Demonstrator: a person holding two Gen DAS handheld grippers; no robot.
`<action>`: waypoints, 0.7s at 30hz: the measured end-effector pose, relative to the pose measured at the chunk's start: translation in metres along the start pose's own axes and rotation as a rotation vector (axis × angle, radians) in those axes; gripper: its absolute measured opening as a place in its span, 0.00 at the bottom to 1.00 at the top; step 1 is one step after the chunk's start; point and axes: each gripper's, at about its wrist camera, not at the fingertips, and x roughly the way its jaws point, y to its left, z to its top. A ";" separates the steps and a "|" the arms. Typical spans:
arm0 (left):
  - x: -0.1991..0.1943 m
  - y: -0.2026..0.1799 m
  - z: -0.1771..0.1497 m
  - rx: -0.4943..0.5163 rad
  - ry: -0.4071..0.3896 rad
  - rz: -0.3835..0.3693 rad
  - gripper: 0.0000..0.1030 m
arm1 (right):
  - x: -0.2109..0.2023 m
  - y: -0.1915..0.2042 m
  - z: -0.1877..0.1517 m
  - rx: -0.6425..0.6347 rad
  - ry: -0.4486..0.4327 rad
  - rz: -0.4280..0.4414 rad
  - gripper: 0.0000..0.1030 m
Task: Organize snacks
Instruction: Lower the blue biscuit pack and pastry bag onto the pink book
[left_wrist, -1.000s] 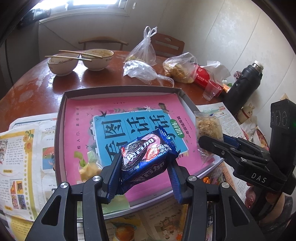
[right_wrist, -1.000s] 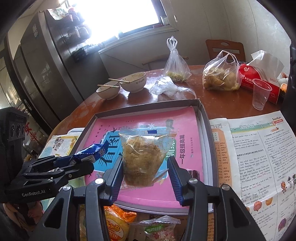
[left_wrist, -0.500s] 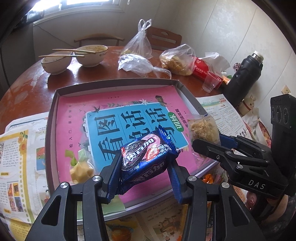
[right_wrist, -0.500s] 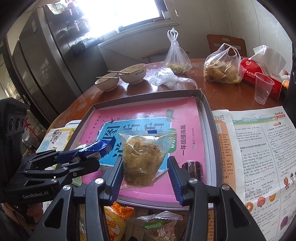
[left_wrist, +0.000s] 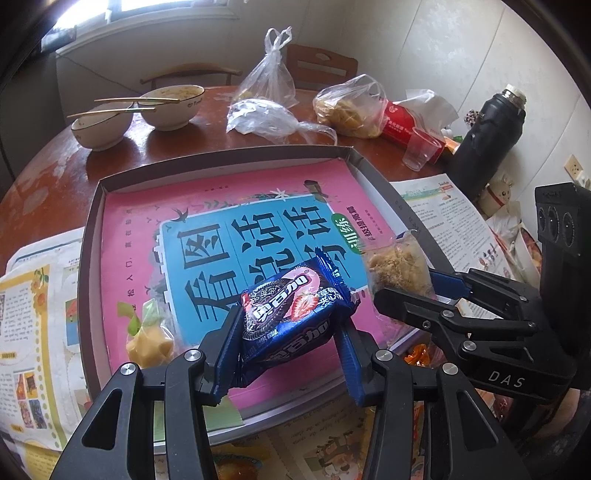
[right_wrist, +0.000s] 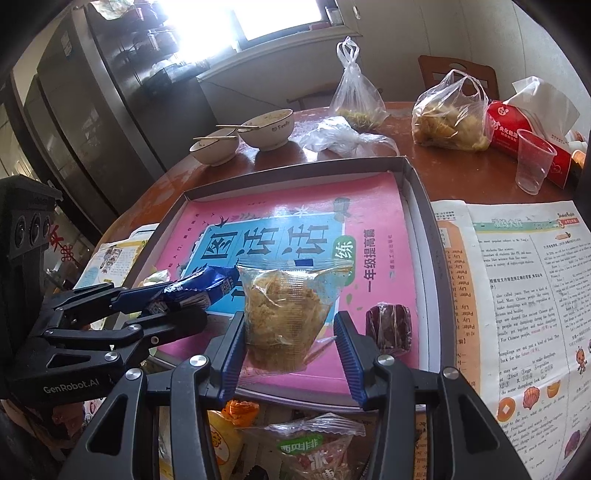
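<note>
Mostly I see the grey tray (left_wrist: 96, 206) filling mid-frame, its near rim hidden behind my grippers. Lower centre, my left gripper (left_wrist: 291, 339) is clamped on the blue cookie pack (left_wrist: 288, 317); my right gripper (right_wrist: 291, 339) pinches the clear floss-cake packet (right_wrist: 288, 314), its bottom edge hard to make out.

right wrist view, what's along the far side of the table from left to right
small bowl → bigger bowl → crumpled clear bag → bag of fried food → red tissue pack → plastic cup
</note>
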 end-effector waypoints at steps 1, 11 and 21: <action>0.000 0.000 0.000 0.000 0.002 0.002 0.48 | 0.000 -0.001 0.000 0.001 0.001 0.002 0.46; 0.003 0.000 -0.001 0.004 0.007 0.019 0.49 | 0.002 -0.004 -0.004 -0.002 0.023 0.008 0.47; 0.003 0.003 -0.002 0.001 0.007 0.026 0.49 | 0.002 -0.004 -0.009 -0.002 0.029 0.002 0.48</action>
